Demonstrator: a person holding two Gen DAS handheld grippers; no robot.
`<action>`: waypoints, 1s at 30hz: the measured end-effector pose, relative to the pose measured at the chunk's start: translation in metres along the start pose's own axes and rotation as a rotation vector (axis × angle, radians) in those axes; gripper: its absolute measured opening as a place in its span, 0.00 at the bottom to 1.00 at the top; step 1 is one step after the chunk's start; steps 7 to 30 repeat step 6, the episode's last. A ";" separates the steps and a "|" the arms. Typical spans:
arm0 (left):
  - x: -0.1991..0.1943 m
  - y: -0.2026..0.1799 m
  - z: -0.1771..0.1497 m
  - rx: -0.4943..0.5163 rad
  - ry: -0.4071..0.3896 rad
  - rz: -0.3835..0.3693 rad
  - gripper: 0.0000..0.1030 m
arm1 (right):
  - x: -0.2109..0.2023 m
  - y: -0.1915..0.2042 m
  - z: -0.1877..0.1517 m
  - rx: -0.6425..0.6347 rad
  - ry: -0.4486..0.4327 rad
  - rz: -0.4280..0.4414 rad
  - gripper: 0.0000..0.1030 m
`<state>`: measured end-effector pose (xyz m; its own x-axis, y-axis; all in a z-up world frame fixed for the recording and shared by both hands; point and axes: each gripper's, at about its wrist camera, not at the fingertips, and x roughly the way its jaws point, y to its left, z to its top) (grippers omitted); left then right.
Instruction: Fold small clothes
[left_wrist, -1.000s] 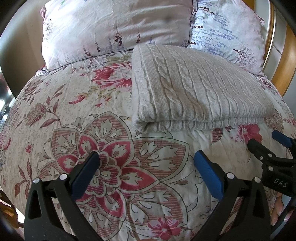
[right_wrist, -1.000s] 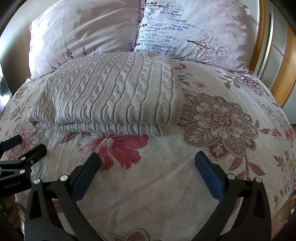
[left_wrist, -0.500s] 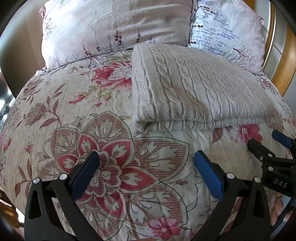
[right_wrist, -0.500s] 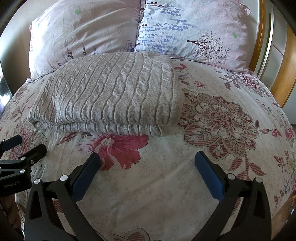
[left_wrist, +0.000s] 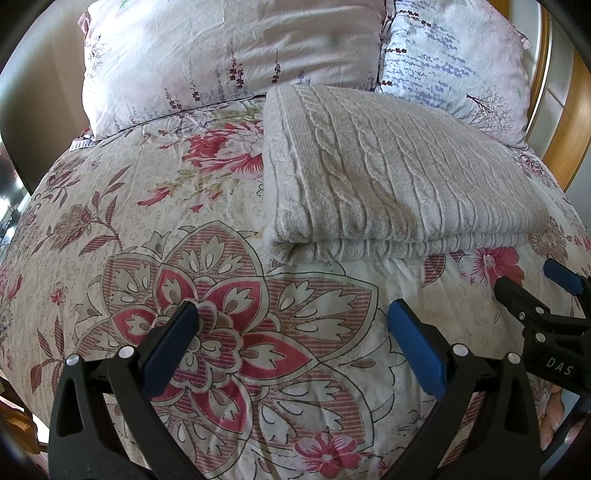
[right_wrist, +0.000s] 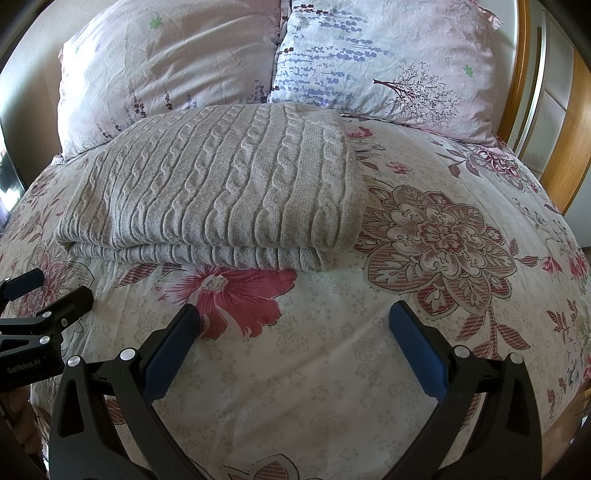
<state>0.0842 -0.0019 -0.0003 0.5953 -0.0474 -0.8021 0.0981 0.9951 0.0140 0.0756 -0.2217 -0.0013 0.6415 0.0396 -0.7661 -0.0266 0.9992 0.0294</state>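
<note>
1. The left pillow (left_wrist: 229, 62), pale pink with thin lavender sprigs, leans at the head of the bed, toward 11 o'clock in the left wrist view.
2. The left gripper (left_wrist: 293, 325) hangs low over the floral duvet (left_wrist: 147, 221), its blue-padded tongs spread wide apart with nothing between them; below them lies a large red-and-cream flower print.
3. The folded grey cable-knit sweater (left_wrist: 388, 184) lies flat on the duvet, toward 1 o'clock from the left gripper and well apart from it. Its layered edge faces the cameras, and its far edge lies close to the pillows; whether it touches them I cannot tell.
4. In the right wrist view the same sweater (right_wrist: 221, 188) sits toward 11 o'clock, with a pink printed bloom just in front of its near edge.
5. The right gripper (right_wrist: 295, 323) hovers over the duvet, tongs likewise wide apart and empty, clear of the sweater.
6. The right pillow (right_wrist: 388, 62), printed with purple sprigs and a small tree, rests beside the left one.
7. A wooden headboard (right_wrist: 569, 155) curves along the far right, at about 2 o'clock.
</note>
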 end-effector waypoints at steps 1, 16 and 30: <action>0.001 0.001 0.000 0.001 0.000 -0.001 0.98 | 0.000 0.000 0.000 0.000 0.000 0.000 0.99; 0.001 0.003 -0.001 0.003 0.001 -0.002 0.98 | 0.000 0.000 0.000 0.000 0.000 0.000 0.99; 0.001 0.003 -0.001 0.003 0.001 -0.002 0.98 | 0.000 0.000 0.000 0.000 0.000 0.000 0.99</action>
